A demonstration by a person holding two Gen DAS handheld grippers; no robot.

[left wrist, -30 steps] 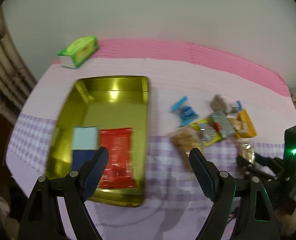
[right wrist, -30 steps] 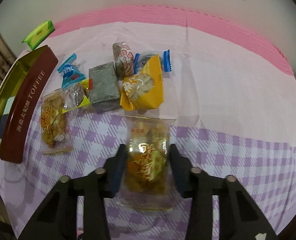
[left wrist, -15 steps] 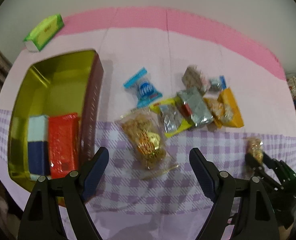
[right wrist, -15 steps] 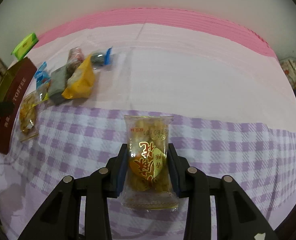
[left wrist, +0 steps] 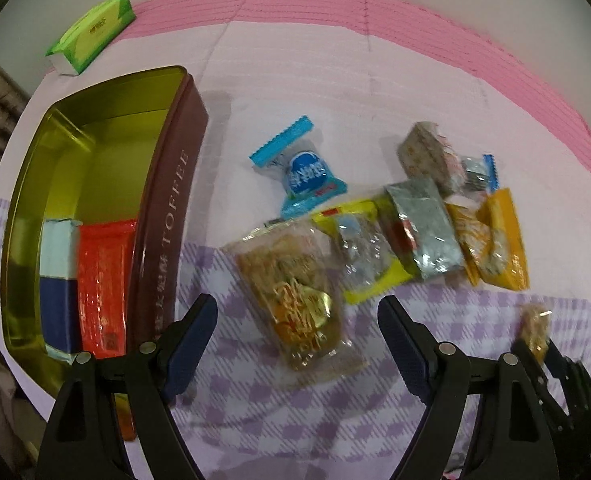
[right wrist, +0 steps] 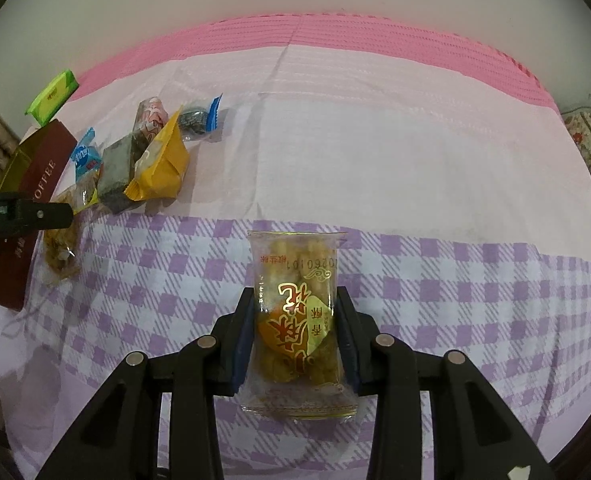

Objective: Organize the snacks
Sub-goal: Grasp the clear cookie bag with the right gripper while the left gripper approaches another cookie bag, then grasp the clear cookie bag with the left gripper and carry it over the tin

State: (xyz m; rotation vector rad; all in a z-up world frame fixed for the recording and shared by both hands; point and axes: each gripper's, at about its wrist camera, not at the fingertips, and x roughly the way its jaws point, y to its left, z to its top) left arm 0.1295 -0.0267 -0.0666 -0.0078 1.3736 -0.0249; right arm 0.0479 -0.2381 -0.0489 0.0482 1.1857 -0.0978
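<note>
A: Where are the snacks?
B: One clear packet of fried snacks [right wrist: 297,328] is clamped in the right gripper [right wrist: 295,336] above the checked tablecloth [right wrist: 455,280]. A second clear packet [left wrist: 295,300] lies flat between the spread, empty jaws of the left gripper [left wrist: 295,334].
A: And around them?
B: Mixed wrapped snacks [left wrist: 419,220] are heaped just beyond. The toffee tin [left wrist: 163,216] at left holds a red packet [left wrist: 103,280].
</note>
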